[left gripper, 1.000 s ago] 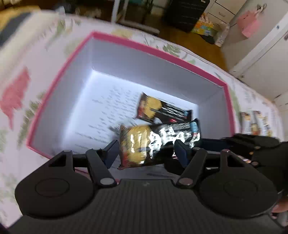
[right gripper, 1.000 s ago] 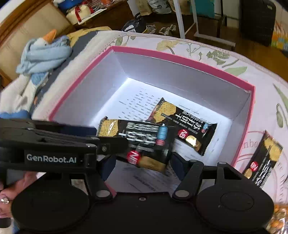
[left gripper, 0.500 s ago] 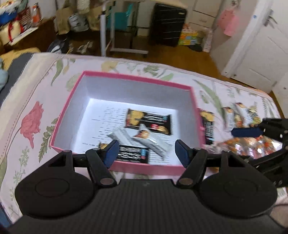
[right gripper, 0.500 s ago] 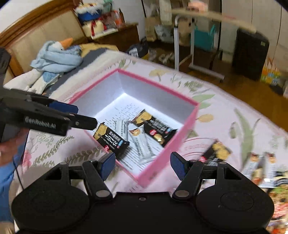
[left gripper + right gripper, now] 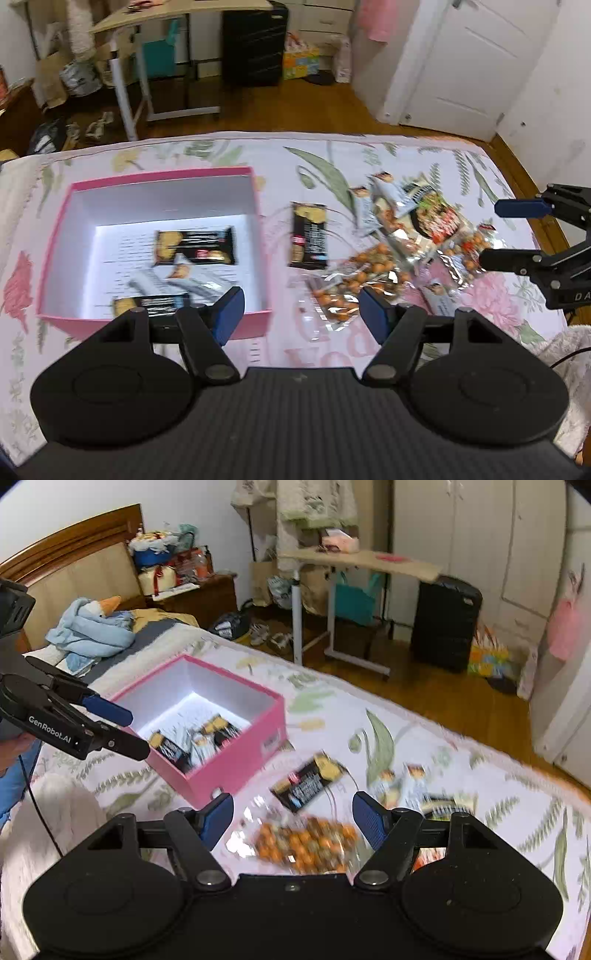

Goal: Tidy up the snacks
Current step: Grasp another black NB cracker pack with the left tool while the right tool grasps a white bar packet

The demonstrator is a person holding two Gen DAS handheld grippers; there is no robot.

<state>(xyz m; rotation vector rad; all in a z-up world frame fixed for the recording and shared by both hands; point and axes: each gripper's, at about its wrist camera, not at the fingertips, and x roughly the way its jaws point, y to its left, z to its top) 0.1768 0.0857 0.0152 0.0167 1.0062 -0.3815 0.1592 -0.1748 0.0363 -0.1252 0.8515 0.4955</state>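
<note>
On the flowered bedspread [image 5: 325, 155] sits the pink box [image 5: 162, 177], open-topped and white inside, so packets can simply be dropped in. Four lie on its floor, as far as I can count: two black-and-yellow snack bars [image 5: 195, 245] and two pale wrappers between them. Just beside the box's right wall lies another black snack bar [image 5: 309, 236], and past it the loose heap still to be sorted: clear bags of orange nuts [image 5: 369, 273], pale little bars and a red-and-black packet [image 5: 437, 221]. Heap and box sit close together, which I judge keeps each carry short.

Both grippers hang above the bedspread, tilted down at it and touching nothing. The left gripper [image 5: 301, 306] has its blue pads parted and empty, with the near right corner of the box and a nut bag showing below the gap. The right gripper [image 5: 291, 816] stands over the nut bags, empty too; its jaws have just been opening wider, which looks like readying for a bulky bag.
</note>
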